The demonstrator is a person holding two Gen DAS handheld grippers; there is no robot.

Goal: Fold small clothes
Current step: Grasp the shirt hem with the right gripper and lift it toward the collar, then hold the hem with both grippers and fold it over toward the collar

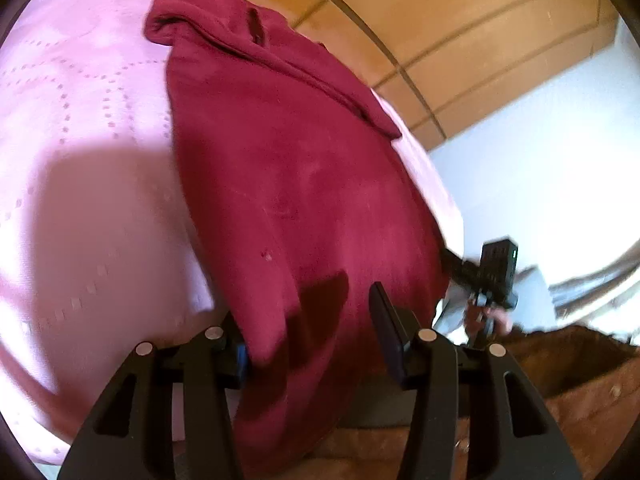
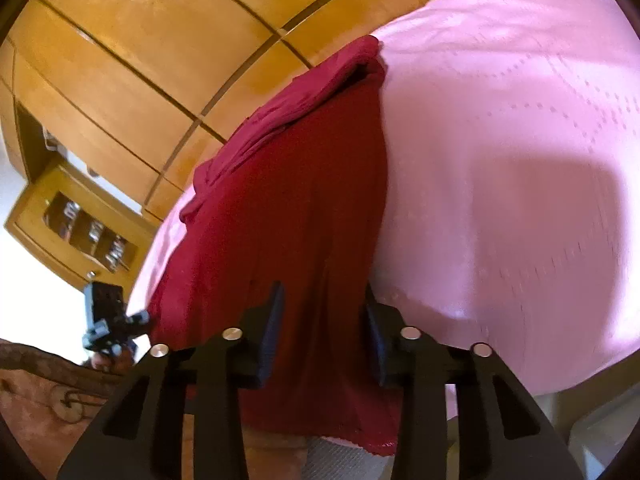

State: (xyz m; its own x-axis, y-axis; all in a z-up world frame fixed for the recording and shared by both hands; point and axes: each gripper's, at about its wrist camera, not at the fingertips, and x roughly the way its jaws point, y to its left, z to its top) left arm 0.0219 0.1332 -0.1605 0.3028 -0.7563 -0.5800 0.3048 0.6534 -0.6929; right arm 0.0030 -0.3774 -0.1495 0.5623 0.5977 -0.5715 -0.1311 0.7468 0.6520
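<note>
One dark red garment (image 1: pixel 304 184) lies lengthwise on the pink bedspread (image 1: pixel 80 152), its near hem hanging over the bedspread's front edge. Two grippers meet that hem: the left gripper (image 1: pixel 308 328) and the right gripper (image 2: pixel 324 332), each with jaws spread and red cloth lying between them (neither pinching it). One wooden wardrobe (image 2: pixel 132 40) stands beyond the bedspread.

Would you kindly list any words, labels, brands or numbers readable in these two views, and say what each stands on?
None can be read.
Dark red knit garment: no label or print shows.
Pink quilted bedspread: only a stitched dotted pattern.
Wooden cabinet with glass door: the items inside are too small and blurred to read.
Brown patterned blanket: scrollwork, no letters.
</note>
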